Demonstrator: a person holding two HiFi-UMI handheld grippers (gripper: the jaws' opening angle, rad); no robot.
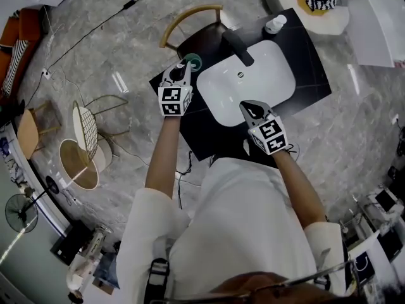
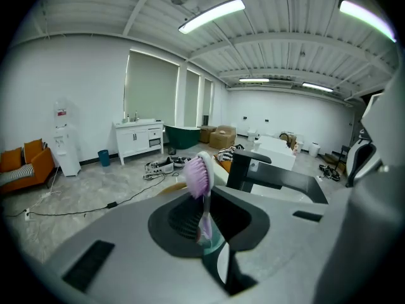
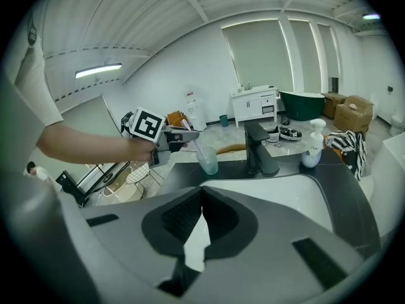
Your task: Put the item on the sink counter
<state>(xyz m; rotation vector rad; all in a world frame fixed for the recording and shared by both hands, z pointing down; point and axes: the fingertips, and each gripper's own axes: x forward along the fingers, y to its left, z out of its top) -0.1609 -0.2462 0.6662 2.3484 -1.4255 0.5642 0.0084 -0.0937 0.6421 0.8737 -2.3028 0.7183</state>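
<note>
A toothbrush (image 2: 197, 173) with purple bristles is held head-up, and my left gripper (image 2: 205, 214) is shut on its handle. Its lower end (image 3: 195, 145) reaches down into a pale green cup (image 3: 207, 161) standing on the black sink counter (image 1: 304, 56) left of the faucet (image 1: 238, 46). In the head view the left gripper (image 1: 181, 67) hovers right beside that cup (image 1: 193, 61). My right gripper (image 1: 253, 109) hangs over the near rim of the white basin (image 1: 253, 81). Its tips (image 3: 202, 192) are together with nothing between them.
A white soap dispenser (image 1: 275, 24) stands at the back right of the counter, past the black faucet (image 3: 259, 147). A wooden chair (image 1: 186, 21) stands behind the counter's left end. Wire chairs and a round side table (image 1: 79, 163) stand on the floor to the left.
</note>
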